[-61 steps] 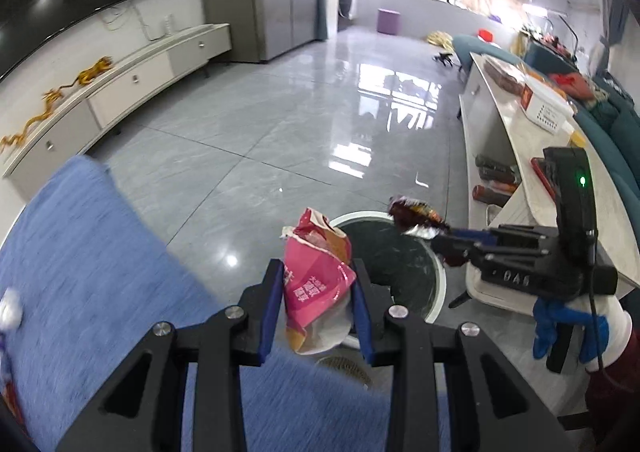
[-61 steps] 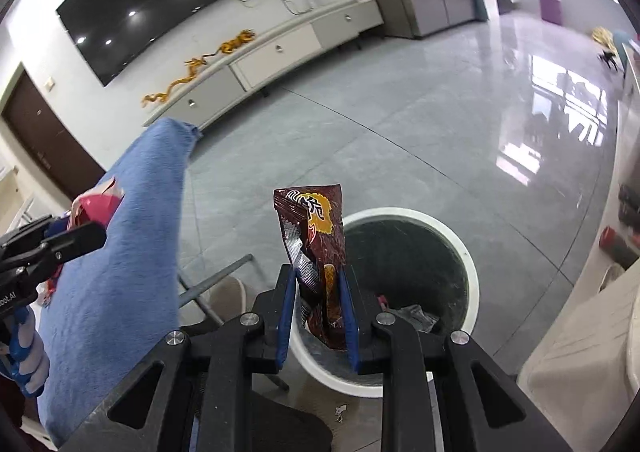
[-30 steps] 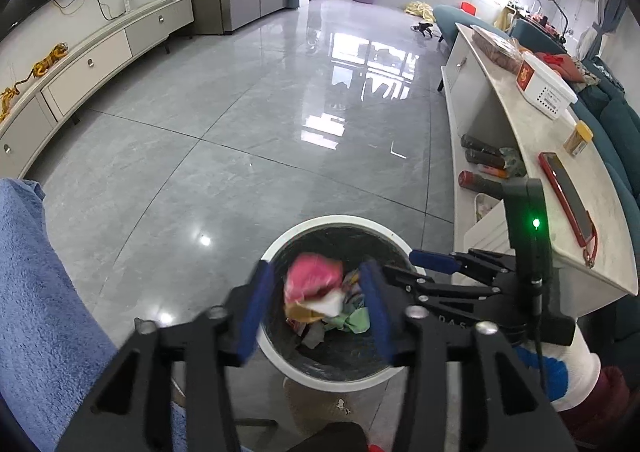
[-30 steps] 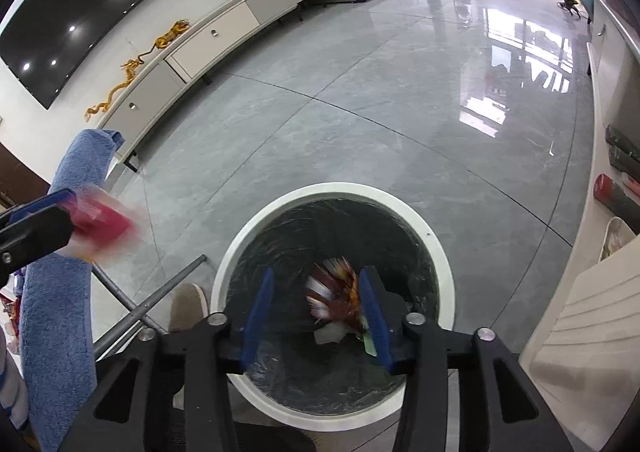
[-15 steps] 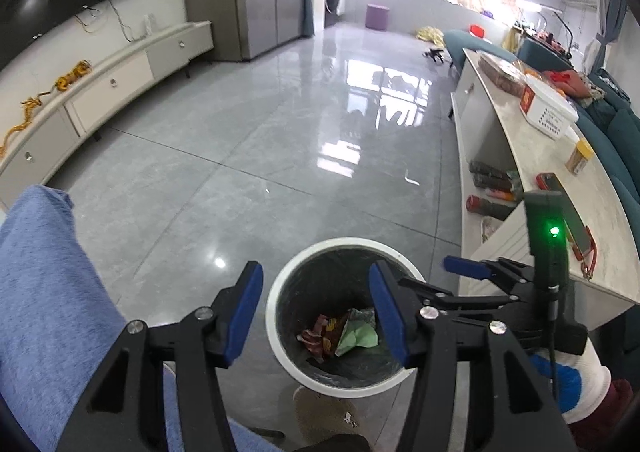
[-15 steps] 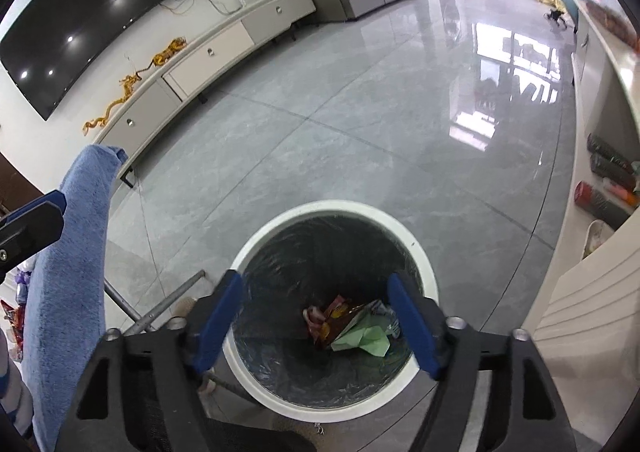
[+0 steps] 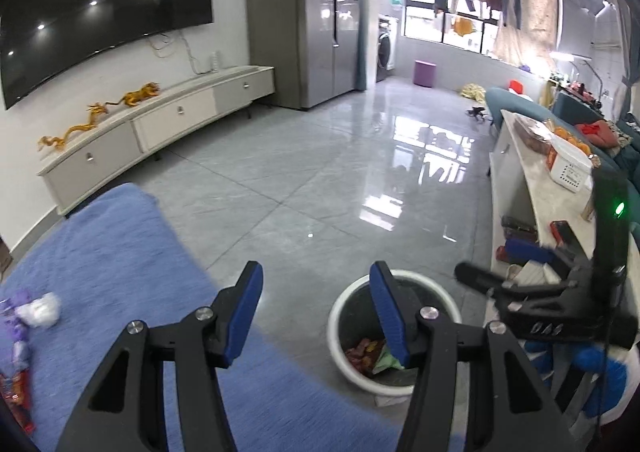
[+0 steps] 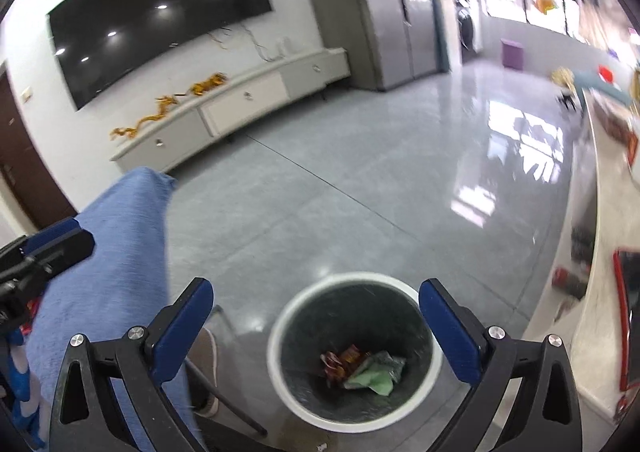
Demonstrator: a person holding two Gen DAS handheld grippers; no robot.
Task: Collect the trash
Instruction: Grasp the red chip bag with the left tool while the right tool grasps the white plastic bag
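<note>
Trash wrappers (image 8: 352, 366) now lie inside white bin (image 8: 280, 364) on floor | right gripper (image 8: 316, 326) opening, empty | left gripper (image 7: 316, 312) open, empty, released | more trash (image 7: 38, 310) awaits on blue bench (image 7: 100, 252) left edge

Bin (image 8: 352, 348) mouth lies unobstructed (blue-covered table (image 8: 120, 252) flanks it).

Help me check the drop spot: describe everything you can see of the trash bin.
The trash bin is round, with a thick white rim and wall and a dark, shiny liner inside. It stands upright and uncovered on the grey tiled floor, between the blue-covered surface and the pale counter. At its bottom lie a red-brown snack wrapper and crumpled green packaging. Neither gripper touches it; it looks mostly unfilled.
</note>
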